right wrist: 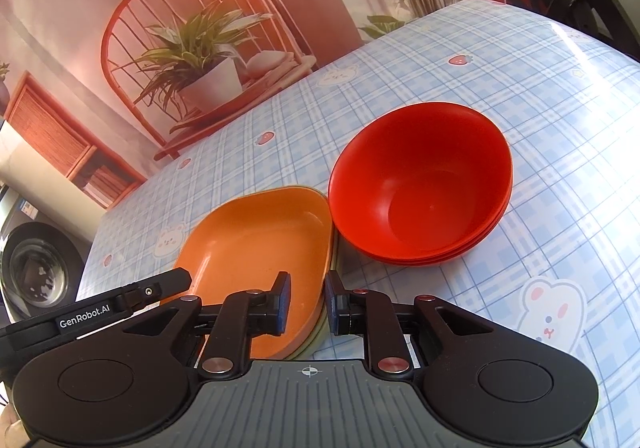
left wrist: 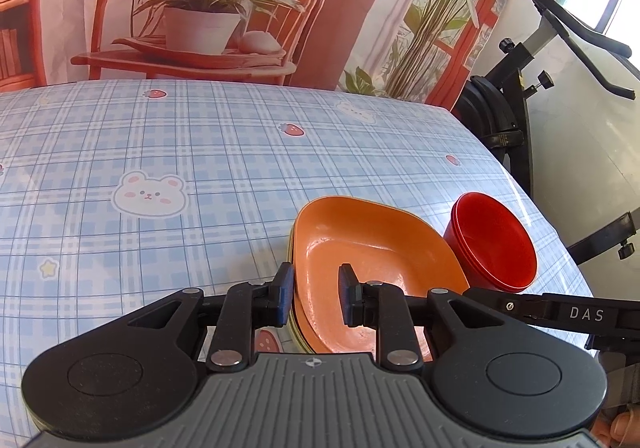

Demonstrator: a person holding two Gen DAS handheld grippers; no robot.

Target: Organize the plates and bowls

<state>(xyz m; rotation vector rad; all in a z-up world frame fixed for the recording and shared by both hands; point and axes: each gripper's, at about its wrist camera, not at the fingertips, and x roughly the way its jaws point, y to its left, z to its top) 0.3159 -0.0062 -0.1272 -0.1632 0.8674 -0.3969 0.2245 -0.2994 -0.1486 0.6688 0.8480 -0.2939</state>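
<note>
Left wrist view: left tongs straddle the near left rim of the orange plate stack, one pad outside the rim, the other inside the top plate; the pads stand apart with a gap to the rim, not clamped. The stack lies on the desk, which is covered in a blue plaid cloth printed with bears and strawberries. Red bowl stack sits just beside the plates, to their right, near the desk's right edge. The right tongs' arm reaches in from the right.

Right wrist view: right tongs straddle the near right rim of the orange plate stack, left pad inside, right pad outside; pads apart, not pressing the rim. Greenish plate edges show beneath the orange one. Red bowl stack, nested, sits upright just beside the plates. The left tongs' arm enters at lower left.
</note>
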